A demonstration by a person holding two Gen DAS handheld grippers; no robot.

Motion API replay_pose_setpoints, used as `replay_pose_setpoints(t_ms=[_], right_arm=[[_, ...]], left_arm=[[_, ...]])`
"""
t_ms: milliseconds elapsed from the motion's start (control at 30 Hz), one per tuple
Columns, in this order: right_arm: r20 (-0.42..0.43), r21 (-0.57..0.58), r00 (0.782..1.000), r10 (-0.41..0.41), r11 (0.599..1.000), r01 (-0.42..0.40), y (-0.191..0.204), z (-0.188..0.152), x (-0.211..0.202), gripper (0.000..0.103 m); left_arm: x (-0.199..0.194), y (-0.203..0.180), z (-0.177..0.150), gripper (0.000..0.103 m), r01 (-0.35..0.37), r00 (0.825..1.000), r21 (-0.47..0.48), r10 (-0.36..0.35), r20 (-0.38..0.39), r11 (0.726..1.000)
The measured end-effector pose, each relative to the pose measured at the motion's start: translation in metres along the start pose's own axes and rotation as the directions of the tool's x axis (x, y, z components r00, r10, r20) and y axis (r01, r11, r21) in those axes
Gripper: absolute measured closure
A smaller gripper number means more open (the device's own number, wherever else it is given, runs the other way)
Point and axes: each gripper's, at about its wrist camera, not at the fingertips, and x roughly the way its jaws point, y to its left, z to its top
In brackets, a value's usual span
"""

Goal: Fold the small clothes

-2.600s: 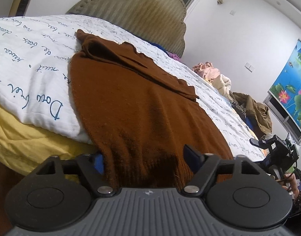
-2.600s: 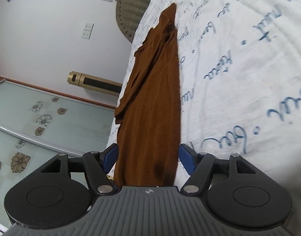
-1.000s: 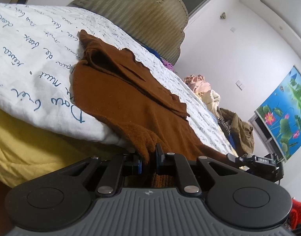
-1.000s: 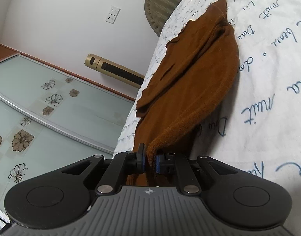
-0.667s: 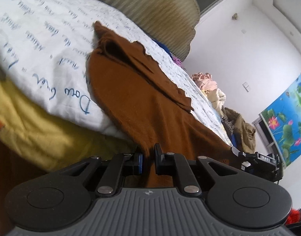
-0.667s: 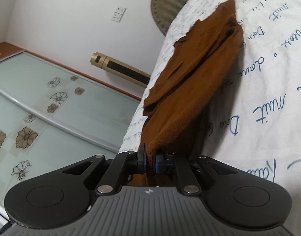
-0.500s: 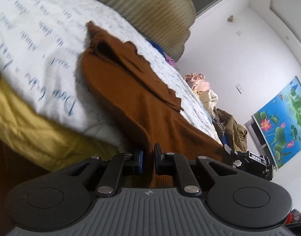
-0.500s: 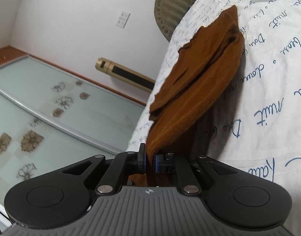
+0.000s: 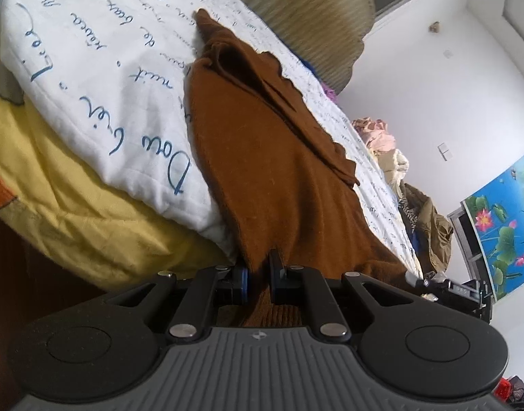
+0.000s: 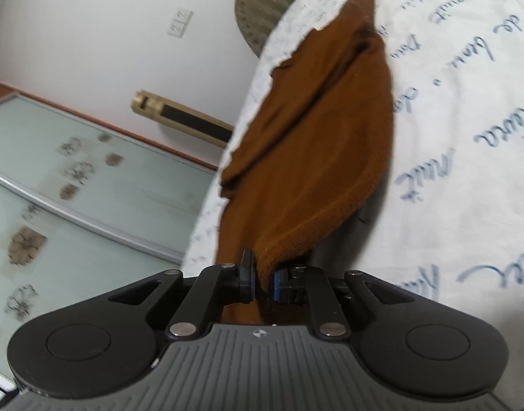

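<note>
Both grippers pinching the brown garment's hem

On the bed (image 9: pixel 90 78), the brown garment (image 9: pixel 279 178) runs toward twelve o'clock; left gripper (image 9: pixel 258 279) clamps its near edge, right gripper (image 10: pixel 262 279) grips it too, its jaws opening slightly.

Each camera sits low behind its own fingers at the bed's (image 9: pixel 90 78) near edge, very close to the cloth; the left view looks up the bed toward the headboard (image 9: pixel 296 10), tilted, taking in the wall and painting (image 9: pixel 501 226) beyond; the right view faces the same way, rolled, with glass doors (image 10: pixel 73 188) alongside. Both share the sweater (image 9: pixel 279 171) (image 10: pixel 323 130), quilt and headboard.
</note>
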Motion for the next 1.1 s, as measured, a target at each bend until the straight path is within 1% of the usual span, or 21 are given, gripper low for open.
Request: replay_pose_setpoints(t_ms=[33,67,133,167,200,233,267,333,400,533,600,800,900,1000,1100], right_arm=[[-0.003,0.010,1.000,-0.009,1.000,0.009,-0.003,-0.001,-0.001,0.081],[-0.003,0.016,1.000,-0.016,1.000,0.016,-0.006,-0.003,0.000,0.081],[-0.008,0.002,0.999,-0.039,0.999,0.039,-0.008,-0.006,0.001,0.081],[-0.008,-0.005,0.999,-0.044,0.999,0.044,-0.008,-0.008,0.003,0.081],[-0.010,0.001,1.000,-0.030,1.000,0.030,-0.009,-0.009,0.004,0.082],[-0.010,0.005,1.000,-0.017,1.000,0.017,-0.009,-0.010,0.005,0.087],[-0.008,-0.001,1.000,-0.013,1.000,0.013,-0.009,-0.010,0.005,0.088],[-0.004,-0.018,1.000,-0.013,1.000,0.013,-0.003,-0.010,0.006,0.088],[0.003,-0.016,1.000,0.013,1.000,-0.013,0.000,-0.008,0.006,0.089],[0.030,-0.012,0.997,0.065,0.998,-0.065,0.007,-0.002,0.004,0.089],[0.047,-0.011,0.996,0.078,0.997,-0.077,0.009,0.002,0.004,0.089],[0.100,0.012,0.989,0.106,0.994,-0.108,0.008,0.017,0.007,0.089],[0.128,0.016,0.985,0.115,0.993,-0.118,0.006,0.026,0.007,0.089],[0.149,0.023,0.981,0.122,0.992,-0.126,0.002,0.034,0.008,0.089],[0.168,0.038,0.979,0.113,0.992,-0.121,-0.003,0.041,0.012,0.089]], left_arm=[[0.001,0.001,0.000,0.092,0.008,1.000,0.004,-0.008,0.002,1.000],[0.003,0.001,0.001,0.092,0.011,1.000,0.005,-0.011,0.004,1.000],[0.003,-0.002,0.001,0.099,0.012,1.000,0.019,-0.012,0.006,1.000],[0.004,-0.005,0.001,0.099,0.015,1.000,0.027,-0.015,0.005,1.000],[0.003,-0.009,0.001,0.099,0.020,1.000,0.031,-0.020,0.009,0.999],[0.001,-0.012,0.001,0.100,0.026,1.000,0.028,-0.027,0.012,0.999],[-0.001,-0.015,0.001,0.100,0.038,0.999,0.021,-0.038,0.018,0.999],[-0.008,-0.018,0.003,0.100,0.067,0.997,-0.001,-0.067,0.025,0.998],[-0.013,-0.022,0.007,0.100,0.092,0.995,-0.013,-0.091,0.031,0.996],[-0.007,-0.017,0.022,0.100,0.090,0.995,-0.062,-0.088,0.036,0.994],[-0.001,-0.014,0.029,0.100,0.106,0.994,-0.095,-0.103,0.037,0.990],[0.005,-0.014,0.046,0.100,0.140,0.989,-0.112,-0.133,0.071,0.984],[0.008,-0.013,0.055,0.100,0.147,0.986,-0.117,-0.136,0.094,0.982],[0.013,-0.005,0.063,0.100,0.151,0.984,-0.145,-0.136,0.112,0.978],[0.022,-0.001,0.069,0.100,0.115,0.988,-0.143,-0.098,0.121,0.983]])
